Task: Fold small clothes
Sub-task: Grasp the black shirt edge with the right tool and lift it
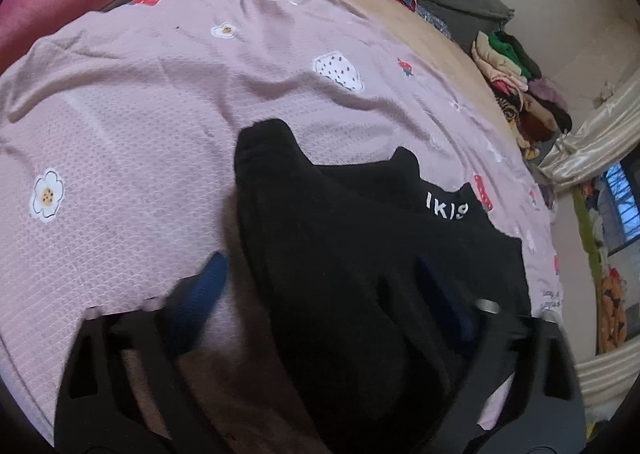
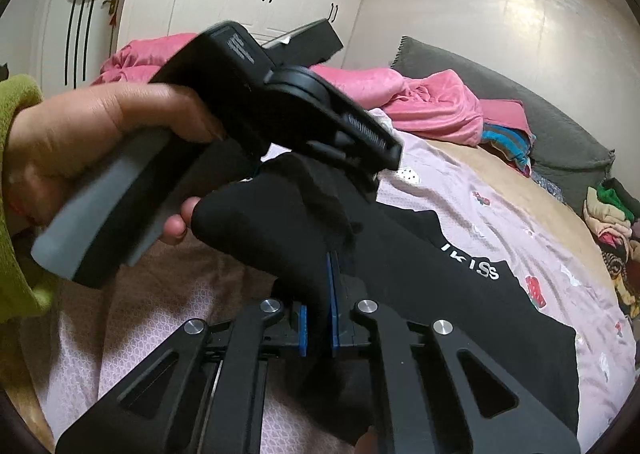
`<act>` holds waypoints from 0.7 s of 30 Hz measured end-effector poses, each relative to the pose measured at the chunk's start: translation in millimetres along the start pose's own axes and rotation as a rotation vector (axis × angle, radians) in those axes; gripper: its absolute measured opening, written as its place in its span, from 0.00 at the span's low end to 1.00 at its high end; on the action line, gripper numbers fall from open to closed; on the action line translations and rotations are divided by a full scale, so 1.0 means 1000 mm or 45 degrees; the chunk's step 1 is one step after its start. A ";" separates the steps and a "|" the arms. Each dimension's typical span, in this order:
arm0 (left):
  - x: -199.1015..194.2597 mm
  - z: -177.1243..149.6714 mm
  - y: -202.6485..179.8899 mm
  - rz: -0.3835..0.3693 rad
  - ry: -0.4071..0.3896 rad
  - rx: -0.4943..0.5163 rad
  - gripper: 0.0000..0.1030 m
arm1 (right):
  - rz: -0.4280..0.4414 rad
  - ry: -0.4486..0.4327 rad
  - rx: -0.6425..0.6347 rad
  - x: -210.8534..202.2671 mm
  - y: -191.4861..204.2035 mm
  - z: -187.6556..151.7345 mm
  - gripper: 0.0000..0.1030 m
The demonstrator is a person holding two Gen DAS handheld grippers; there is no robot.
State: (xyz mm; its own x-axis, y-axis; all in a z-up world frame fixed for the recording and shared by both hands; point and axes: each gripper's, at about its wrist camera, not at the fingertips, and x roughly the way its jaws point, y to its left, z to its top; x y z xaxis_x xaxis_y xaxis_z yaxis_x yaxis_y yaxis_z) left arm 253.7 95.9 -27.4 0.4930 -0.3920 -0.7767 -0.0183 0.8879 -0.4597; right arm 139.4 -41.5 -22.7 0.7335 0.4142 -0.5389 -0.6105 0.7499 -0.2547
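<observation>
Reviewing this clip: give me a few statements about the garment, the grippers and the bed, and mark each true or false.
1. The right gripper is shut on the black garment. True.
2. The garment carries white lettering. True.
3. The left gripper is open, with black cloth lying between its fingers. True.
4. The lilac sheet is plain. False: it has printed flowers and strawberries.
5. The blanket at the head of the bed is green. False: it is pink.

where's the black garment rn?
Both views: the black garment lies on the pink floral sheet, its near end lifted and pinched in the right gripper, below the left gripper.
</observation>
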 end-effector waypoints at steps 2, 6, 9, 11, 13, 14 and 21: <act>0.002 -0.001 -0.003 -0.003 0.008 0.002 0.51 | -0.007 -0.005 0.002 -0.003 0.001 0.000 0.07; -0.004 -0.003 -0.015 0.021 -0.020 0.035 0.24 | -0.024 -0.022 0.016 -0.013 -0.002 -0.001 0.07; -0.014 -0.004 -0.029 0.030 -0.050 0.079 0.22 | -0.042 -0.048 0.036 -0.024 -0.005 -0.001 0.06; -0.022 -0.005 -0.040 0.028 -0.076 0.107 0.22 | -0.057 -0.073 0.043 -0.032 -0.008 0.000 0.06; -0.030 -0.005 -0.053 0.025 -0.102 0.136 0.22 | -0.076 -0.089 0.058 -0.041 -0.012 -0.001 0.06; -0.034 -0.005 -0.059 0.021 -0.112 0.149 0.22 | -0.083 -0.096 0.067 -0.044 -0.016 -0.001 0.06; -0.050 -0.008 -0.099 0.025 -0.171 0.226 0.22 | -0.140 -0.153 0.121 -0.075 -0.037 -0.005 0.06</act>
State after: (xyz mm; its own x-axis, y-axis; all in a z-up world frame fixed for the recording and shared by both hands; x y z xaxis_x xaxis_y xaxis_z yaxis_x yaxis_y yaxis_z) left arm 224.0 25.7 53.8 0.6056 -0.3491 -0.7151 0.1182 0.9281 -0.3530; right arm 105.8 -102.5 23.1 0.8280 0.3817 -0.4107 -0.4982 0.8370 -0.2265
